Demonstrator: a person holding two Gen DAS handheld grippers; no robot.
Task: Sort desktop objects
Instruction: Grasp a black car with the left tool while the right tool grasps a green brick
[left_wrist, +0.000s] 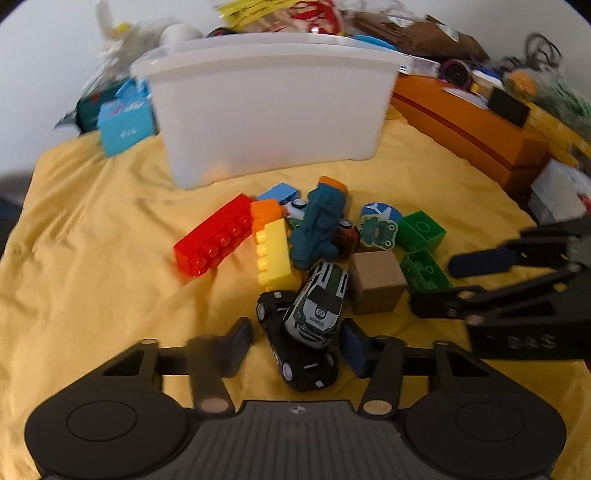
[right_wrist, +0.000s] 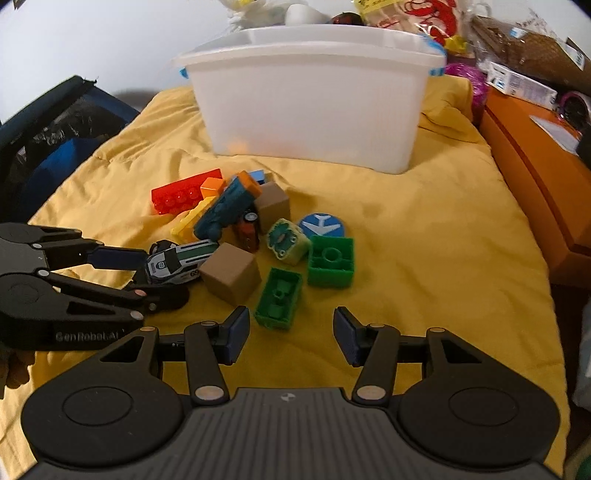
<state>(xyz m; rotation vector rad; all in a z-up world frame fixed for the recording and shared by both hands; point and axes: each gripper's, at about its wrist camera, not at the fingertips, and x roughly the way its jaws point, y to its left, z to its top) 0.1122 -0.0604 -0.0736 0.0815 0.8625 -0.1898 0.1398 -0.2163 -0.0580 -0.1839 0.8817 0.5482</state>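
Two toy cars (left_wrist: 306, 325) between left claw (left_wrist: 295, 347)

Left wrist view looks steeply down, close over the toy pile (left_wrist: 314, 251), white bin (left_wrist: 269, 110) beyond; right wrist view sits rightward, same heading, equally near; both share pile, bin, yellow cloth (right_wrist: 424, 240).

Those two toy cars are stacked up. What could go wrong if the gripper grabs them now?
The white race car leans across the black car, right between the left gripper fingers, so closing might catch both cars or flip one off. The brown cube sits close beside them and could get bumped. The right gripper nearby could get in the way.
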